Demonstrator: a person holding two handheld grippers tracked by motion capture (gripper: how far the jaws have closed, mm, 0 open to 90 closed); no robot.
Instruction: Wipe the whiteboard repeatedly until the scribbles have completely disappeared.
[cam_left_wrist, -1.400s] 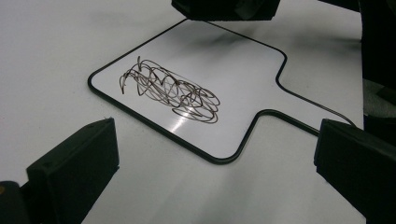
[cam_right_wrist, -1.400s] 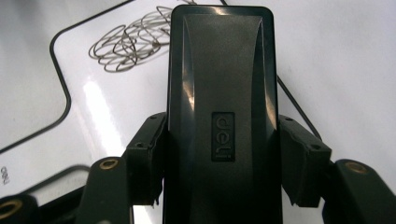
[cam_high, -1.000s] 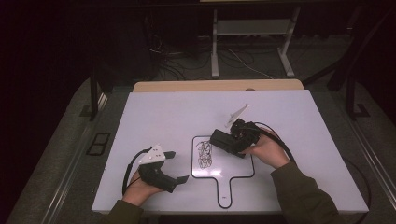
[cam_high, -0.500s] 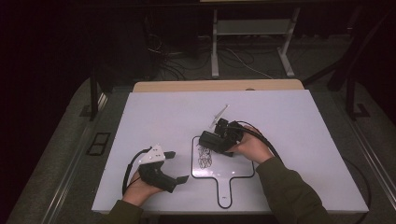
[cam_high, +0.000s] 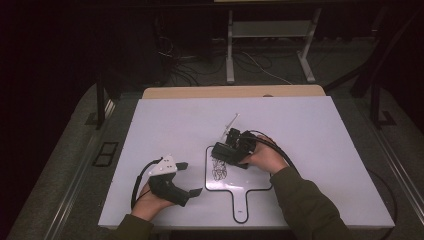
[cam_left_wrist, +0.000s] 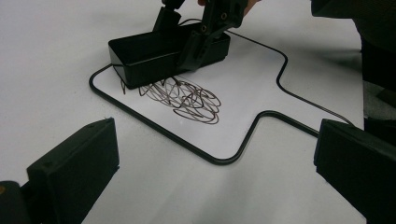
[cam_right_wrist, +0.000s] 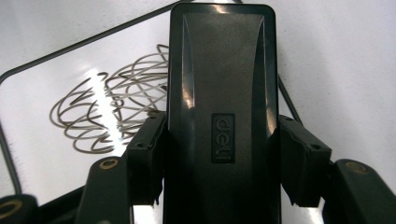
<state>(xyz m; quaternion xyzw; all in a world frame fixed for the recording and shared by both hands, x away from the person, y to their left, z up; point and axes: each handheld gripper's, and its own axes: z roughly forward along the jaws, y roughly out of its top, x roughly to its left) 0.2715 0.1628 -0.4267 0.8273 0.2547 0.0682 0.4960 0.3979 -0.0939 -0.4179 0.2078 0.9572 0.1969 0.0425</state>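
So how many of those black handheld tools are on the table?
2. The left tool rests near the table's front left, open. The right tool is over the outlined board, clamped on a black eraser beside the scribble.

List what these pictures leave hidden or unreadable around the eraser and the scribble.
- Eraser underside, right gripper view: its own body hides whether it touches the scribble.
- Scribble's upper edge, left gripper view: eraser covers it.
- Thin white object, high view: too small to identify.
- Right claw, left gripper view: top cut off by the edge.
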